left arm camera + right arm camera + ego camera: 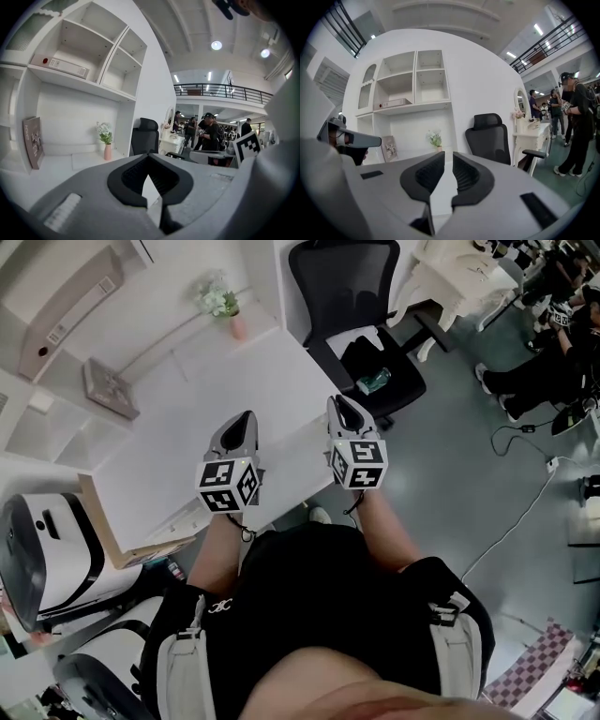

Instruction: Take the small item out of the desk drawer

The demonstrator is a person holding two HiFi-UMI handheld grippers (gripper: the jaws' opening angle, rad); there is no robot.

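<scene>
**Drawer shut, item unseen**

The white desk (178, 418) is lying at 12 o'clock. The drawer front (178, 519), 7 o'clock of the left gripper (246, 418), is looking shut, hiding the item. The left gripper is hovering, jaws pressed together, empty. The right gripper (339, 401) is holding its jaws slightly apart, empty. Risk: pressed-together tips skidding off the pull.

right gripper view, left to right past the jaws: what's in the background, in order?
framed picture leaning in the white alcove → white flowers in a small pink vase → black mesh office chair → white dressing table with oval mirror → standing person in dark clothes
</scene>
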